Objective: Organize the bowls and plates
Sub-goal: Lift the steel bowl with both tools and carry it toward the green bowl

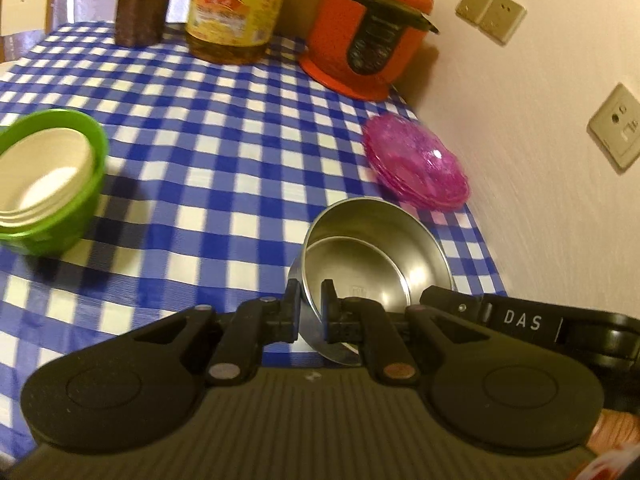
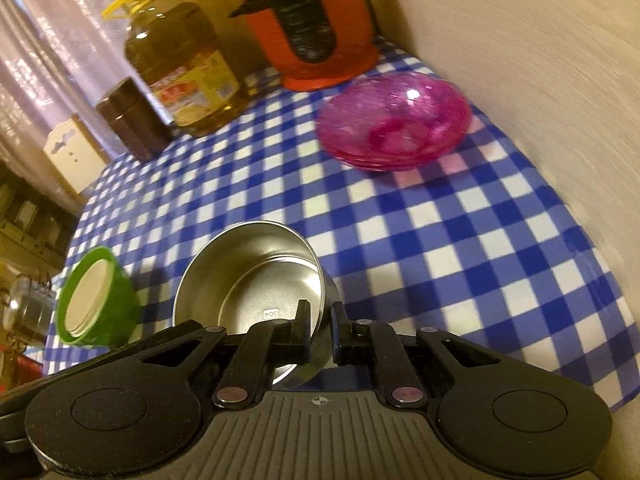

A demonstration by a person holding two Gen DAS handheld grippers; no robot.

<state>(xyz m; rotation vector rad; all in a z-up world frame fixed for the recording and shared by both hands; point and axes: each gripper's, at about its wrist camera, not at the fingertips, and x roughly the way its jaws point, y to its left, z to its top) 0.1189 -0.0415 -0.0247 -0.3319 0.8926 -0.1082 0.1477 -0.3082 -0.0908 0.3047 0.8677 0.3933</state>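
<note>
1. The steel bowls [image 1: 376,256], nested one inside the other, were held above the checked tablecloth [image 1: 224,152] by both claws: the left gripper [image 1: 311,312] and the right gripper [image 2: 320,334] were each clamped on the rim wall at opposite sides.
2. Both grips were best kept level and moved together, since thin polished steel was judged slippery and the inner bowl free to shift.
3. The pink plates [image 2: 394,120], translucent and shallow, were stacked near the wall.
4. The green bowl [image 1: 86,184], matte plastic, was filled with nested white bowls [image 1: 44,168], well apart from the steel pair.
</note>
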